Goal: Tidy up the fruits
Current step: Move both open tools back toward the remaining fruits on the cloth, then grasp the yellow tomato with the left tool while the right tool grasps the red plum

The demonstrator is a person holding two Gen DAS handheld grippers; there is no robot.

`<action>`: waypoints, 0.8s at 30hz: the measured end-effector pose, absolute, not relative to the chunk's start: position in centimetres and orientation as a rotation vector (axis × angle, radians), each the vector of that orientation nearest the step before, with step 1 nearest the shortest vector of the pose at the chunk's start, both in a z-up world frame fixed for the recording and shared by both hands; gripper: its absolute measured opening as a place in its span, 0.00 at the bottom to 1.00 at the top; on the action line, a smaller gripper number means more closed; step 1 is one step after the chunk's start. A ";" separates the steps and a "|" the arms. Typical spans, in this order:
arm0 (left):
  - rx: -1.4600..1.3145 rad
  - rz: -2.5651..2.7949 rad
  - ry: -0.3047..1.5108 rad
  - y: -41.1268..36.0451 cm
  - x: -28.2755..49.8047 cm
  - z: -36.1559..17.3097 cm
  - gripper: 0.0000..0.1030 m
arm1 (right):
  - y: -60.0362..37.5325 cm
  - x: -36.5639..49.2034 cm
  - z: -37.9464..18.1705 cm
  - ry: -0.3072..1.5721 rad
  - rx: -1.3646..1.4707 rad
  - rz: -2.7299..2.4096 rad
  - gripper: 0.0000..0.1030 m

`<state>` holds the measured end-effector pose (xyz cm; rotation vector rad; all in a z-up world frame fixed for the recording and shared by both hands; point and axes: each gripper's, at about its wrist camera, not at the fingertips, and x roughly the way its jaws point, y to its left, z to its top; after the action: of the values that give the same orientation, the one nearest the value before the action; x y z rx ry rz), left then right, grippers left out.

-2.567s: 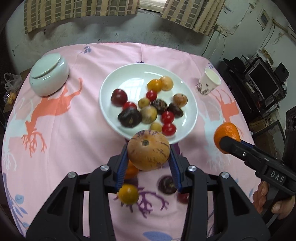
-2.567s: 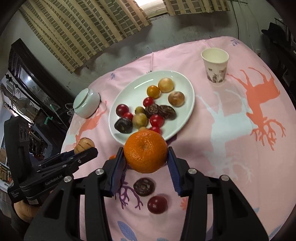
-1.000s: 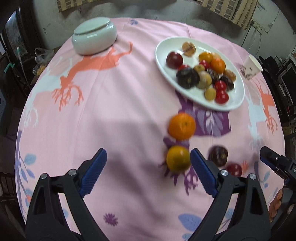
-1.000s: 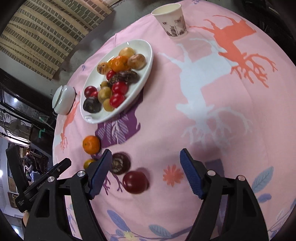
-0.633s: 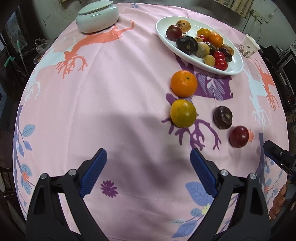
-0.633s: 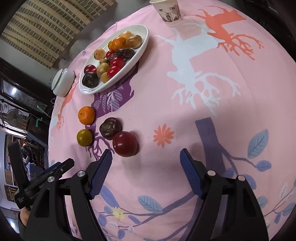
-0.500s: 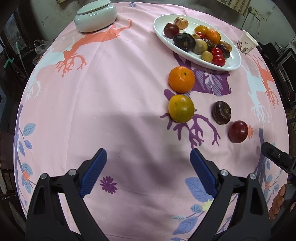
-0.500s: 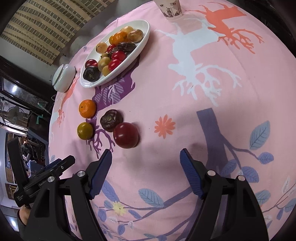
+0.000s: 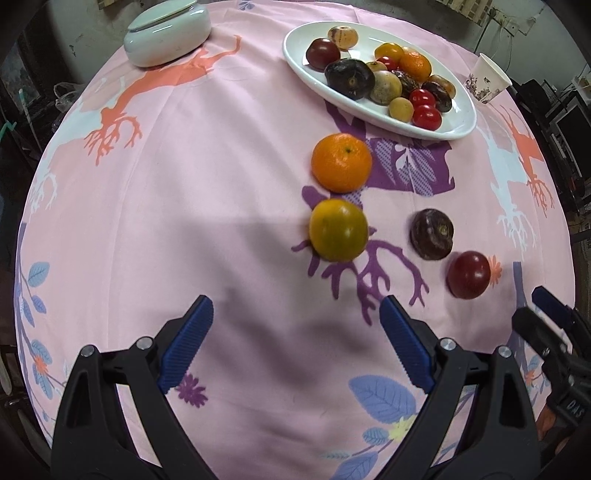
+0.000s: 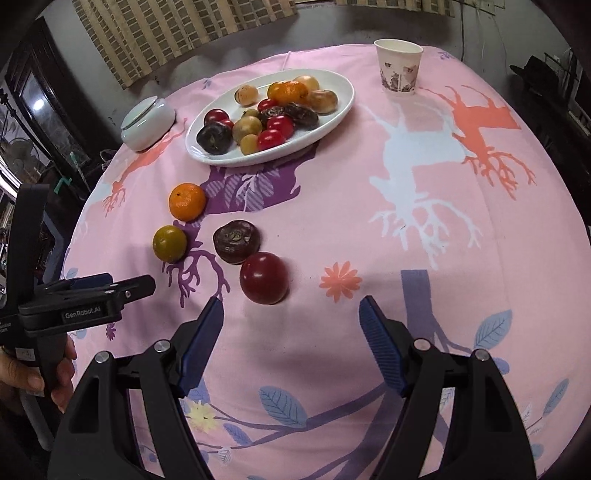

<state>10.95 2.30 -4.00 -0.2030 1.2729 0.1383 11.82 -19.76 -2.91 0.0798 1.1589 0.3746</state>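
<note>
A white oval plate point(image 9: 458, 127) point(image 10: 334, 110) at the far side of the pink cloth holds several small fruits. Loose on the cloth lie an orange mandarin point(image 9: 341, 162) point(image 10: 187, 202), a yellow-green fruit point(image 9: 338, 229) point(image 10: 170, 243), a dark purple fruit point(image 9: 431, 233) point(image 10: 236, 242) and a dark red fruit point(image 9: 469, 274) point(image 10: 264, 278). My left gripper point(image 9: 295, 345) point(image 10: 107, 282) hovers open, nearer than the yellow-green fruit, holding nothing. My right gripper point(image 10: 290, 341) point(image 9: 546, 306) stands open just short of the dark red fruit, empty.
A pale green lidded bowl point(image 9: 166, 31) point(image 10: 147, 122) sits at the far left. A paper cup point(image 9: 487, 79) point(image 10: 399, 68) stands beyond the plate at the right. The round table's edge curves off on all sides. A hand point(image 10: 22, 373) grips the left tool.
Both grippers earlier held fruit near the plate and now are empty. Over the last second they drew back toward the loose fruits, and the right view rolled level.
</note>
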 end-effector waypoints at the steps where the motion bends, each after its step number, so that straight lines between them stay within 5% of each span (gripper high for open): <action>1: -0.199 0.130 1.269 2.1 11.3 -4.0 0.90 | -19.7 11.9 -3.1 1.168 0.084 0.374 0.74; 8: -0.184 0.109 1.246 1.5 13.7 -4.6 0.86 | -19.5 12.9 -4.0 1.180 0.080 0.372 0.74; 10: -0.191 0.091 1.246 1.3 14.1 -4.9 0.72 | -19.2 13.0 -4.3 1.182 0.075 0.381 0.74; 12: -0.217 0.035 1.267 1.2 14.6 -5.6 0.37 | -19.0 13.1 -4.5 1.188 0.075 0.389 0.74; 24: -0.238 0.014 1.266 1.1 14.4 -6.2 0.37 | -16.4 13.9 -6.0 1.172 -0.004 0.429 0.74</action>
<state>14.43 1.05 -6.16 -0.2382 1.2656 0.0138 13.90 -16.39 -5.98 -0.0039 1.1719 0.4288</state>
